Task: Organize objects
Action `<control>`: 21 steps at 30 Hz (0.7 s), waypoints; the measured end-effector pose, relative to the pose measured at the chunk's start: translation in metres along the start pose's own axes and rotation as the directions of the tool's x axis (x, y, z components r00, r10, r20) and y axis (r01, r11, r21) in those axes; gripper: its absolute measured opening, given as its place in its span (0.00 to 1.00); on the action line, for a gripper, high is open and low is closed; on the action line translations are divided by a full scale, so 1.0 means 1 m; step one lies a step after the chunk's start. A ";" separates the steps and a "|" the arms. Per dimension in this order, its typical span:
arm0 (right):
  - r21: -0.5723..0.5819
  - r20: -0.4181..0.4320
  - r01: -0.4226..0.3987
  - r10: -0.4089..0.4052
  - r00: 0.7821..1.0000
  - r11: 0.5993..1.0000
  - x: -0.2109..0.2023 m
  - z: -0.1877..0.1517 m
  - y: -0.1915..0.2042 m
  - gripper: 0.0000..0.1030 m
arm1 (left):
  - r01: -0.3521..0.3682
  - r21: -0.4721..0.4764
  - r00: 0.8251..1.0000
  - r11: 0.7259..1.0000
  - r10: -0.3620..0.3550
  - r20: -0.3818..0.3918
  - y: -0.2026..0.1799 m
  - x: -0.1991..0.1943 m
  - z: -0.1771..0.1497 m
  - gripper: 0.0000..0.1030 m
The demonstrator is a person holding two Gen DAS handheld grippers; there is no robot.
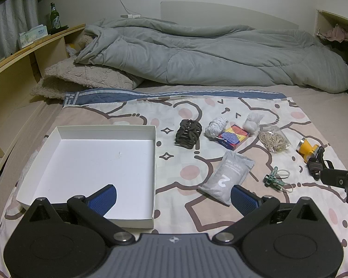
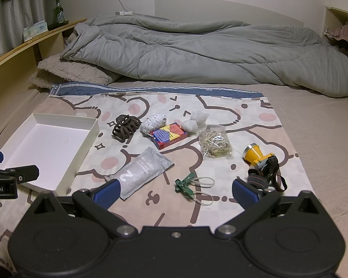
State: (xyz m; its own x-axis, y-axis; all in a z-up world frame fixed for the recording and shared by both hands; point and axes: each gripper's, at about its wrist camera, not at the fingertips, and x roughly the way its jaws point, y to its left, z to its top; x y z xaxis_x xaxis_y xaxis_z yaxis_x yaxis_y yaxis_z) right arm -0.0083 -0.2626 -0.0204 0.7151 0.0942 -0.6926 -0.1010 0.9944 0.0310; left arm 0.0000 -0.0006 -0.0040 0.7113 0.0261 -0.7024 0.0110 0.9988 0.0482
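Nearest the lens, both tongs stand spread wide and grasp nothing: the left gripper [image 1: 172,198] hangs over the white box's [image 1: 58,131] near right corner, the right gripper [image 2: 175,191] just short of the green clip [image 2: 185,185], the grey pouch [image 2: 141,171] beside its left finger.

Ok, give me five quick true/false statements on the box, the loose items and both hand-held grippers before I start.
1. The white box is empty. True.
2. The left hand-held gripper is shut on the grey pouch. False: it is open and holds nothing.
3. The yellow headlamp is inside the box. False: it lies on the printed sheet, far right.
4. The right hand-held gripper is open. True.
5. The brown hair claw lies between the box and the colourful small box. True.
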 end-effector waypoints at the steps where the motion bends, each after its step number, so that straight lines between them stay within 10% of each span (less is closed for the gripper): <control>1: 0.000 0.000 0.000 0.000 1.000 1.000 0.000 0.000 0.000 1.00 | 0.000 0.000 1.000 1.000 0.000 -0.001 0.000 0.000 0.000 1.00; 21: 0.002 -0.002 0.006 -0.006 1.000 1.000 0.002 -0.001 0.000 1.00 | -0.001 0.001 1.000 1.000 0.001 -0.001 0.000 0.000 0.000 1.00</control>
State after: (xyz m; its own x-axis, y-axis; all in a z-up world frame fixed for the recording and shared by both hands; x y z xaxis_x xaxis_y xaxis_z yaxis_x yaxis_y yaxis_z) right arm -0.0082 -0.2623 -0.0225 0.7141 0.0886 -0.6944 -0.0959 0.9950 0.0283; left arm 0.0002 -0.0011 -0.0038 0.7104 0.0267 -0.7033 0.0110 0.9987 0.0491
